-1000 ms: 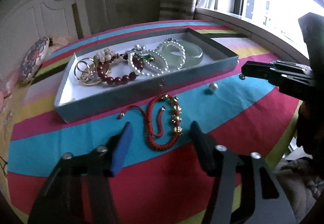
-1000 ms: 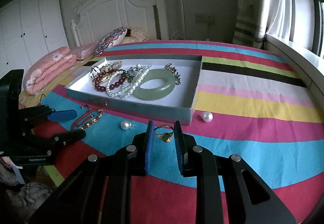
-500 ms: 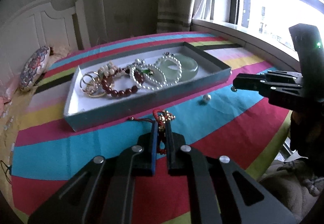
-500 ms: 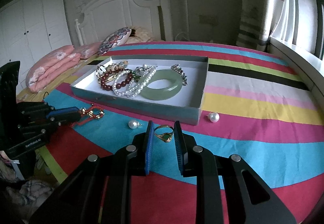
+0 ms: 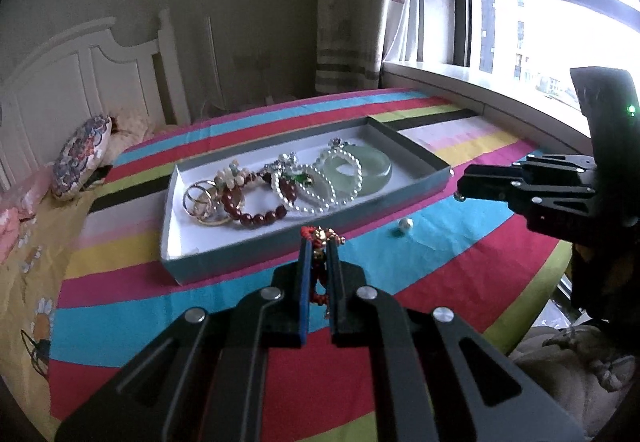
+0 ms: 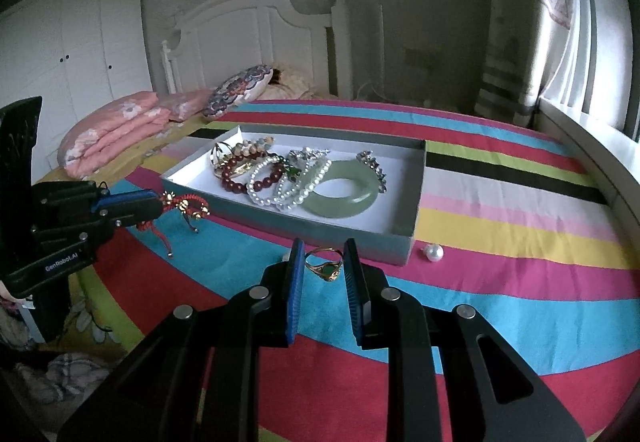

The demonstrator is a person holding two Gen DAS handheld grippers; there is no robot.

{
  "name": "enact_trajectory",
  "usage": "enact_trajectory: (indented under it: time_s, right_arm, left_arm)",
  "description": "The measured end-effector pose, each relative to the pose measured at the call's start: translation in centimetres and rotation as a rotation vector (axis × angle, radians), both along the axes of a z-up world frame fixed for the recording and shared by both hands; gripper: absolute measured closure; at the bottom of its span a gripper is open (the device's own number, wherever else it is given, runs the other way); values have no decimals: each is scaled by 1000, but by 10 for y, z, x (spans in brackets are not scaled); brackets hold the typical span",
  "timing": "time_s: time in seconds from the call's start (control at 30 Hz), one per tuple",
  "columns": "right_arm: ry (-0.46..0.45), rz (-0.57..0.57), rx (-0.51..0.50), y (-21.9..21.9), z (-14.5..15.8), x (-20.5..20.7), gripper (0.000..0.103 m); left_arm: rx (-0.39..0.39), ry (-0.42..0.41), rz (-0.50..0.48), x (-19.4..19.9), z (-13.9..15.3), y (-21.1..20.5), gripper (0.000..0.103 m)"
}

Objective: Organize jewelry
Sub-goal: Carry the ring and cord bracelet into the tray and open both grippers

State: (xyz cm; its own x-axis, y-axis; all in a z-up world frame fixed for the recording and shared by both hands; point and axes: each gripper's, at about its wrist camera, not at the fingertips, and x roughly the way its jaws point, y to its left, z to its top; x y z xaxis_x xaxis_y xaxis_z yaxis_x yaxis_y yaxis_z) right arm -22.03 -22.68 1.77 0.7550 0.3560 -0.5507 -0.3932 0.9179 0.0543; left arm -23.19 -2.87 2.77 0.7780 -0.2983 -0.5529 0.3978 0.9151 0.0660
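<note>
My left gripper (image 5: 319, 254) is shut on a red cord bracelet with gold beads (image 5: 320, 236) and holds it above the striped cloth, just in front of the grey jewelry box (image 5: 240, 254). The bracelet (image 6: 186, 204) hangs from the left gripper (image 6: 160, 202) in the right wrist view. My right gripper (image 6: 323, 262) is shut on a gold ring with a green stone (image 6: 326, 266), near the box's front corner (image 6: 400, 250). The box holds a jade bangle (image 6: 344, 196), pearl bracelets (image 6: 280, 186), dark red beads (image 6: 240, 178) and gold rings (image 5: 202, 202).
A loose pearl (image 6: 433, 252) lies on the cloth right of the box; another pearl (image 5: 404, 226) lies in front of it. A bed with headboard (image 6: 256, 42), pink quilts (image 6: 116, 126) and a patterned pillow (image 6: 240, 90) stands behind. A window sill (image 5: 480, 98) runs along the right.
My left gripper closed on the red cord bracelet and lifted it off the cloth toward the box. My right gripper stayed shut on the ring and rose slightly.
</note>
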Motion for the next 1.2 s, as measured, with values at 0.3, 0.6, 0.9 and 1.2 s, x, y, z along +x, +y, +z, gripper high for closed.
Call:
enact_trajectory:
  time_s: [0.3,0.6,0.9,1.2]
  right_arm:
    - [-28,12,-19,7,12,2,81]
    - [-61,28,-47,20,26,21,81]
    - [-31,26,-43,26,27,54,81]
    - [10,33,-64,59,28,108,81]
  left_arm:
    - [16,-58,24,1,22,5,96]
    - [38,-113,41,17,43,4,96]
    - [56,-109,60,53,50,3,96]
    - [65,-48,108,104,45,13,97]
